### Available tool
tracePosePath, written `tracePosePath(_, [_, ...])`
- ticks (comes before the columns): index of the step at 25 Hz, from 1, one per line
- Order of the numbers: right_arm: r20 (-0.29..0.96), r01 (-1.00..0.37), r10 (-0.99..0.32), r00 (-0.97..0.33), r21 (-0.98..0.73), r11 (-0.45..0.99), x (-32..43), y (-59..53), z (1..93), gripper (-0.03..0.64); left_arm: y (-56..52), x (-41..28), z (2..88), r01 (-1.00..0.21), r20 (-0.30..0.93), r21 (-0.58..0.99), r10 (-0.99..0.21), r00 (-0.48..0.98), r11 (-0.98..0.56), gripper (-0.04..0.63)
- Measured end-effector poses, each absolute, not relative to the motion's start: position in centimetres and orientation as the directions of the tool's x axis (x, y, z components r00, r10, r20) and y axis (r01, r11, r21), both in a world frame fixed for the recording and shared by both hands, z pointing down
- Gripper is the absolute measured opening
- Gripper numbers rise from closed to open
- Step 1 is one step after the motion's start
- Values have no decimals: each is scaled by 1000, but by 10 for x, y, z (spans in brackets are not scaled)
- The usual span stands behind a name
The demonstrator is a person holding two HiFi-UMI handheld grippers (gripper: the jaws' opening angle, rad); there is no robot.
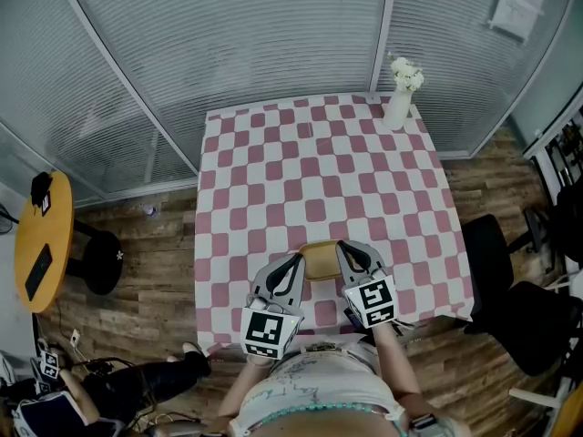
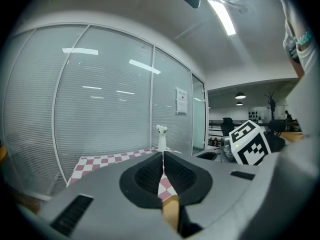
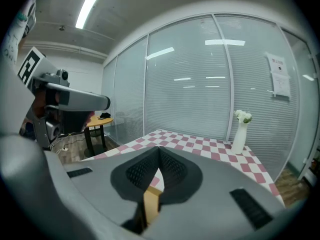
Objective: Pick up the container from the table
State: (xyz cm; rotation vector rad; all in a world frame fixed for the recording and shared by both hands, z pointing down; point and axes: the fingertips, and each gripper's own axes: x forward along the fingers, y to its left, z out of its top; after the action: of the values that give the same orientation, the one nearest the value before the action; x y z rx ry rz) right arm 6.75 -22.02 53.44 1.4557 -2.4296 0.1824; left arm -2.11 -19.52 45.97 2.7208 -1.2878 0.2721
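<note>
Tan container [image 1: 321,262] at table [image 1: 273,153] edge, left gripper [image 1: 294,264] & right gripper [image 1: 347,251] each clamped on a wall: grip prob. done, lift left.

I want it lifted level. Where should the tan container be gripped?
Pinch the container by its thin side walls, left tool from its left, right tool from its right: it lies flat and shallow; a tan edge shows between each tool's jaws.
</note>
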Motion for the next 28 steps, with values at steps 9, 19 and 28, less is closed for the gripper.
tracePosePath(9, [372,-893,-838,-399,48,447,81,-225,565,-6,-196,-26,466,-773,231,68,-744,627,-631,18])
tracePosePath(19, [496,-895,-792,-355,63,441,96,-229,613,-6,-194,-32,472,-779,252,81,-743,619,-622,18])
tracePosePath(28, [575,-898,-746,-337,43,439,110,-238,651,-6,-194,-38,478,-788,272,83,-747,606,-610,18])
